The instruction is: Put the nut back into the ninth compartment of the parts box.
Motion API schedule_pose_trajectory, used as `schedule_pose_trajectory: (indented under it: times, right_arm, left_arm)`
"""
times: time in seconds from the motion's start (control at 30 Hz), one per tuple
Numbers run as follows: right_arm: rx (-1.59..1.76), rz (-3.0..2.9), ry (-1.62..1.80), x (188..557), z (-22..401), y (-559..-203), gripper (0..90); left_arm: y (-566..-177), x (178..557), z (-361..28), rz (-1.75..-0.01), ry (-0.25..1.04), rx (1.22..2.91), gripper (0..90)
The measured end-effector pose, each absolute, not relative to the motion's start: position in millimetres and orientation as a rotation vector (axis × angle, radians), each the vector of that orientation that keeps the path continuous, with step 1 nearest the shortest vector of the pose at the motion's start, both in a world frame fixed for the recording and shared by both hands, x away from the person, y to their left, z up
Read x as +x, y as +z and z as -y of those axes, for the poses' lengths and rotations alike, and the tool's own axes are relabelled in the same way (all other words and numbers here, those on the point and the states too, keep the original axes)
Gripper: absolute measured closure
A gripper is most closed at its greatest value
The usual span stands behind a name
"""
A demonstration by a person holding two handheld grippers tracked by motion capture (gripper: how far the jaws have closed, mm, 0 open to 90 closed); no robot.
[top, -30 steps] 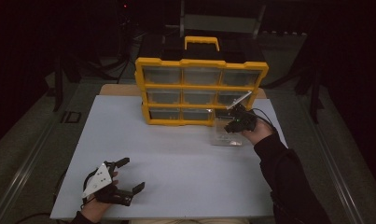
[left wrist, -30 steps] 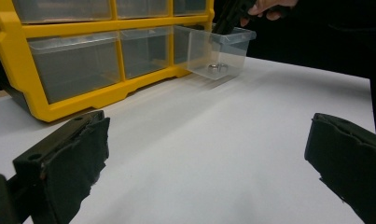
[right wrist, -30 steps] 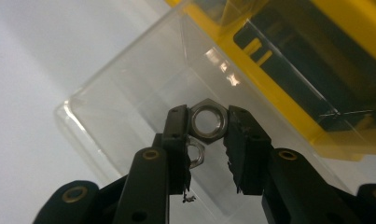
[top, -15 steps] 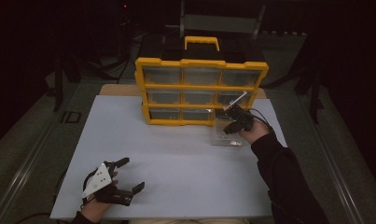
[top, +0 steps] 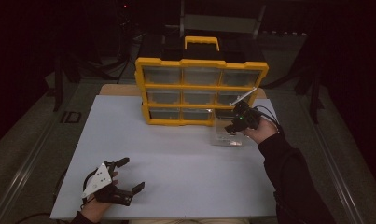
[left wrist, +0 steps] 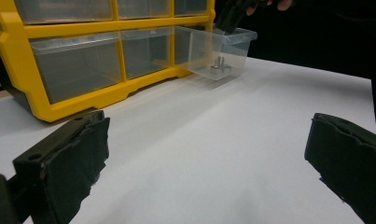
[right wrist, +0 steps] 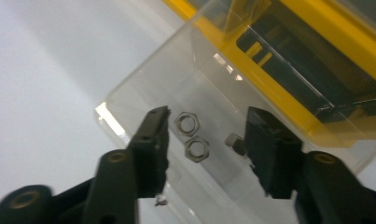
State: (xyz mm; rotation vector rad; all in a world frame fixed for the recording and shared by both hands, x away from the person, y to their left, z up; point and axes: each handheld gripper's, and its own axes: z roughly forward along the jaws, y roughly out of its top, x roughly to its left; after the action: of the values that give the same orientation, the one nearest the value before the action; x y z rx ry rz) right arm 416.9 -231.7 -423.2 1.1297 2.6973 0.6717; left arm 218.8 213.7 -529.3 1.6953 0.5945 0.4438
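The right tool [top: 235, 122] was held out at the far right of the white table [top: 176, 158], the person's dark sleeve [top: 288, 182] reaching up from the bottom edge of the high view, with the jaws tipped down over a clear plastic drawer [top: 225, 133] that had been drawn out and set on the table just in front of a yellow organiser [top: 200, 88]. The jaws of the right tool had just been opening and were seen part spread, with nothing pressed between the pads. In the right gripper view two hex nuts [right wrist: 191, 136] were seen lying on the drawer's floor between and just beyond the jaw tips, with a third small metal piece [right wrist: 235, 143], possibly a short bolt since the view was blurred there, just beside the right-hand jaw. A tiny bit of metal [right wrist: 160, 200] appeared to hang at the lower edge of the left-hand pad, though what it was could not be told. The left tool [top: 125, 179] was rested low at the near left corner of the table, well apart from the drawer, its jaws spread wide and empty; the grey three-cornered plate [top: 98, 178] on top of it was turned upward. From the left gripper view the drawer [left wrist: 218, 53] was seen standing against the organiser's lower right corner, with the small hardware in its bottom. The organiser stood upright behind it, its yellow handle [top: 202, 43] at the top and its clear compartments closed, and the open slot was partly covered by the drawer's rear wall.
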Motion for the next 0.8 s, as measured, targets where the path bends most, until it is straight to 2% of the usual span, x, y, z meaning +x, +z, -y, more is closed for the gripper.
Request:
schedule_pose_trajectory:
  times: [0.43, 0.57, 0.8]
  right_arm:
    - [1.11, -2.673, 0.715, 402, 232, -409, 14.7]
    - [1.115, -2.664, 0.757, 396, 234, -407, 9.7]
    - [1.125, -2.628, 0.856, 388, 242, -406, 9.6]
  left_arm:
    - [-529, 220, -213, -0.598, 0.441, 1.696, 0.0]
    - [-529, 220, -211, -0.604, 0.439, 1.691, 0.0]
    - [-528, 220, -211, -0.61, 0.442, 1.688, 0.0]
